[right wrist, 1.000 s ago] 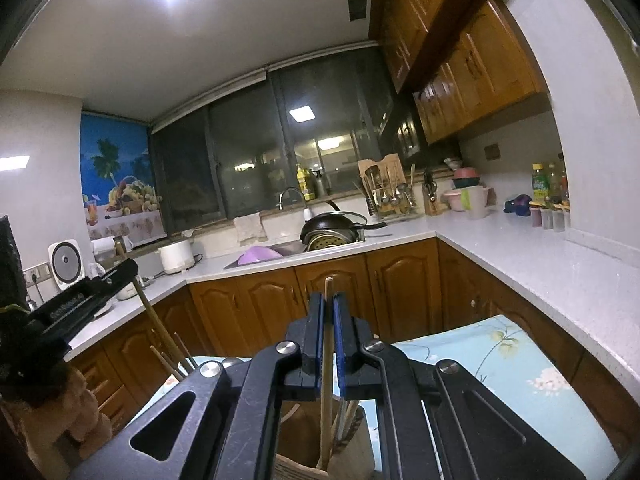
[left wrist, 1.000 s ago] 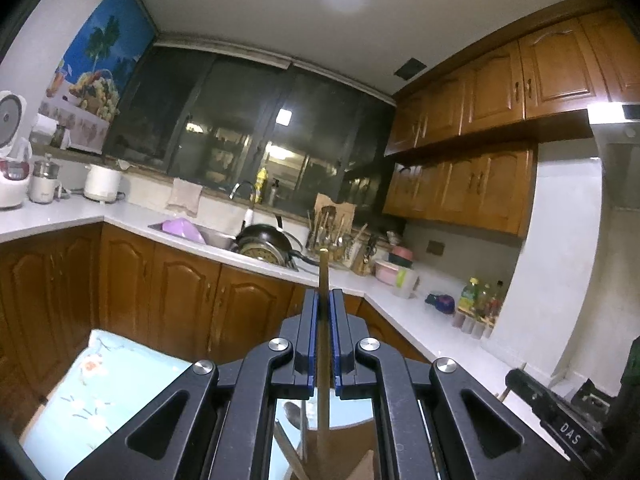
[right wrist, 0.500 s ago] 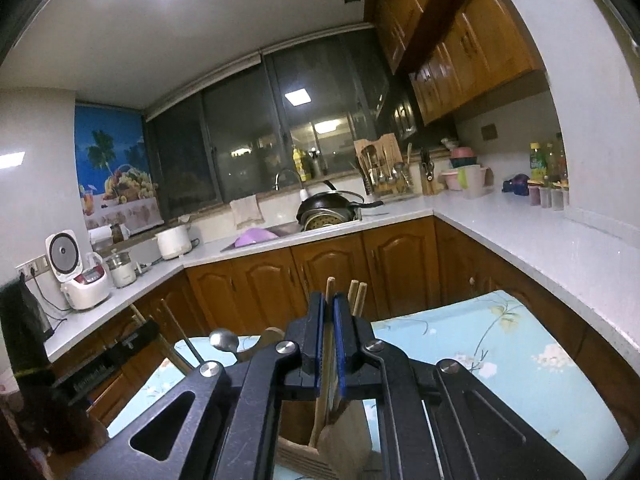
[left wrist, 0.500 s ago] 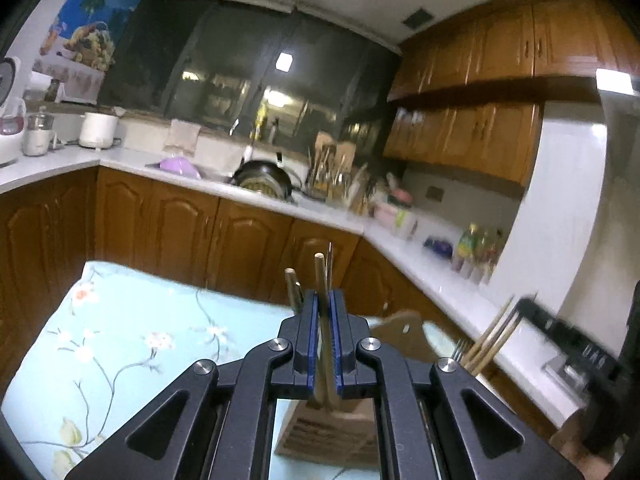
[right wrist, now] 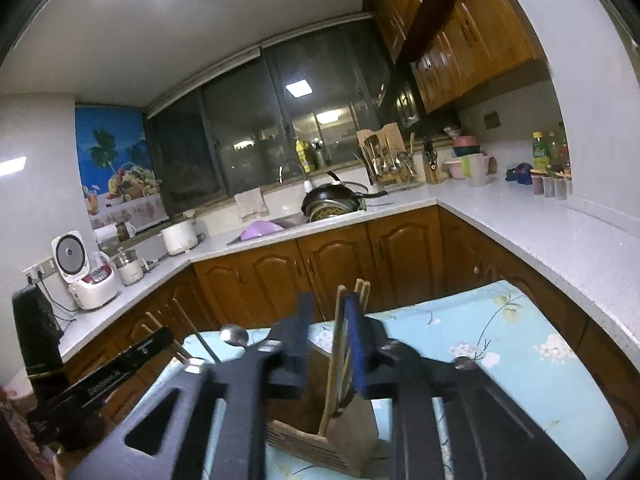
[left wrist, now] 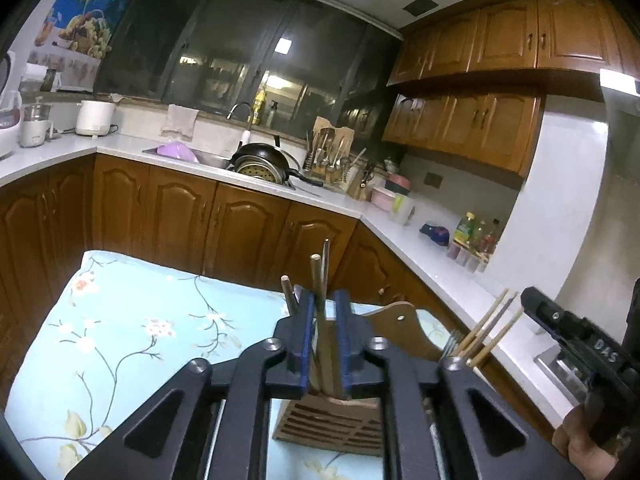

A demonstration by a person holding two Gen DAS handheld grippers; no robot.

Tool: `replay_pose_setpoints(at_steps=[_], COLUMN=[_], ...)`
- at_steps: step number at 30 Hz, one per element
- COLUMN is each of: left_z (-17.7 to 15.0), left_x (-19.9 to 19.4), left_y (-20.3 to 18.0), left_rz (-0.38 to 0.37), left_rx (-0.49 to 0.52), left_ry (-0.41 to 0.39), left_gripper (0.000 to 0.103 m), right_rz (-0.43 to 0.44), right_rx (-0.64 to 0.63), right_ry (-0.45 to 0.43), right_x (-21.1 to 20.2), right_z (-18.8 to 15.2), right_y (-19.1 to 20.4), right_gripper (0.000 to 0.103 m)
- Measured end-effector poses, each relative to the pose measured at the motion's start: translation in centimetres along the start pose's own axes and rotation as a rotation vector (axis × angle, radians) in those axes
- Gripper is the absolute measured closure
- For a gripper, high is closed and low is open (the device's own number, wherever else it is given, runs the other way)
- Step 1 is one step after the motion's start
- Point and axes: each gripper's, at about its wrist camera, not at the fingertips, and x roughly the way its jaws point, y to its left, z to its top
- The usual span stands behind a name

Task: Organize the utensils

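Note:
A wooden utensil holder (left wrist: pixel 332 416) stands on the floral tablecloth, and it also shows in the right wrist view (right wrist: pixel 344 428). Several chopsticks stand in it. My left gripper (left wrist: pixel 323 344) has parted slightly; a wooden chopstick (left wrist: pixel 317 280) stands between its jaws in the holder, beside a metal one (left wrist: pixel 326 264). My right gripper (right wrist: pixel 330 344) is open, with a wooden chopstick (right wrist: pixel 336 344) standing loose between its jaws in the holder. More chopsticks (left wrist: pixel 486 332) stand in the holder's right side, and a spoon (right wrist: pixel 234 335) at its left.
The table with the light-blue floral cloth (left wrist: pixel 132 328) sits in an L-shaped kitchen. White counters (right wrist: pixel 560 236) run behind and to the right, with brown cabinets (left wrist: pixel 180 216), a sink with a pan (left wrist: pixel 262 162), and bottles (left wrist: pixel 472 236).
Both grippers lowered their chopsticks into the holder and then opened. The right jaws now stand wide apart; the left jaws parted a little.

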Motion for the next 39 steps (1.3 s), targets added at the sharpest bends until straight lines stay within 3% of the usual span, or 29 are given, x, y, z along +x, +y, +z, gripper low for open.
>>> replay_pose_setpoints(at_steps=[1,2,5,7,10,13,20,26,33,39], left_z=[0.0,-0.1,-0.3,-0.7,-2.2,-4.1,-6.9,-6.4,-6.8,-11.4], left_x=[-0.3,-0.8,-2.3,-3.7,-6.3,-8.8,-15.2,-20.5,-26.0,-28.1], left_y=[0.0,0.0,-0.2,-0.1,0.2,0.6,0.1,-1.8,-3.9,-4.9], left_rz=[-0.002,-0.002,-0.002,0.012,0.037,0.074,0.124,0.131,0.144,0.191], left_rx=[-0.002,-0.001,0.01,0.007,-0.004,-0.018,-0.051,-0.052,0.01,0.078], left_ry=[-0.007,-0.016,-0.036,-0.047,-0.05,-0.035,0.019,0.019,-0.008,-0.007], left_gripper=[0.08,0.077,0.058,0.038,0.021,0.012,0.007,0.006,0.001,0.001], right_rz=[0.008,0.012,0.019,0.031,0.033,0.032,0.054,0.089,0.099,0.038], right_rx=[0.004,0.004,0.003,0.011,0.011,0.008,0.007,0.02,-0.054,-0.161], right_ry=[-0.015,-0.029,-0.048,-0.053,-0.067,-0.045,0.063,0.101,0.045,-0.02], right_x=[-0.6,-1.1,-2.5,-3.5,-5.5,-7.1,-10.6,-14.1,-18.8,-21.6], right_z=[0.2,0.4,0.8,0.8,-0.1,-1.7,-5.8,-6.7,-6.2,-10.2], right_y=[0.0,0.1,0.2,0.1,-0.1,-0.2,-0.2,0.1,1.7,3.2], right_gripper=[0.049,0.042,0.034,0.026,0.01,0.007,0.006,0.006,0.002,0.0])
